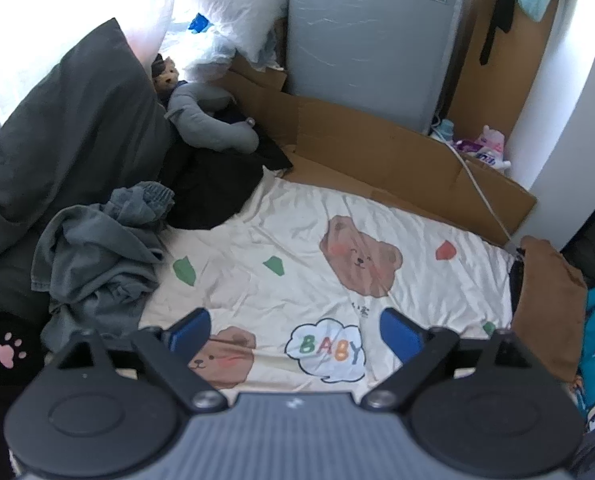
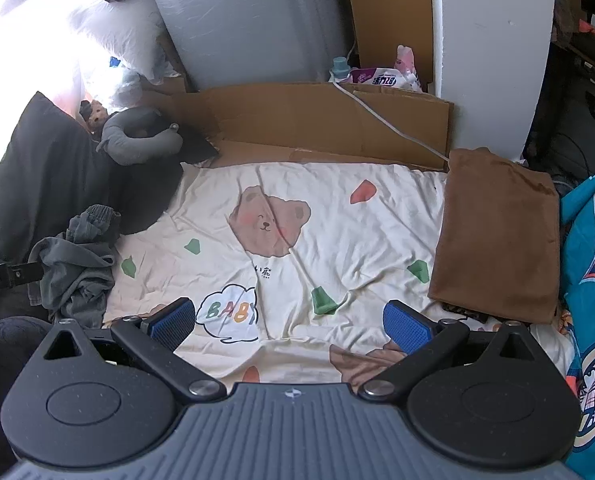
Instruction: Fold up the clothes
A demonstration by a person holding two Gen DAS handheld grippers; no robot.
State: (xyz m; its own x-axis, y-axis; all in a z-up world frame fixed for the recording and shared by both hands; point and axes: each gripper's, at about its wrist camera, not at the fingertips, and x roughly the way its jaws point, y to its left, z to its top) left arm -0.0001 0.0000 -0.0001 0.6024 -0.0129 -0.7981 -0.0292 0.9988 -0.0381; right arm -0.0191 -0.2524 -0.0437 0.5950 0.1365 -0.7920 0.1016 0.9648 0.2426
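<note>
Both claws hang released over the cream bear-print bed sheet [image 2: 337, 216], the left claw [image 1: 295, 334] and right claw [image 2: 289, 322] with jaws spread wide and nothing between them. A crumpled grey garment [image 1: 97, 252] lies at the left of each frame (beside a dark pillow [image 1: 73, 120]), while a folded brown garment [image 2: 497, 236] rests at the right edge.

Crumpled grey garment [image 1: 97, 256] lies left; folded brown garment [image 2: 497, 236] lies flat right.

Left gripper [image 1: 295, 332] and right gripper [image 2: 289, 322], fingers wide apart, empty.
</note>
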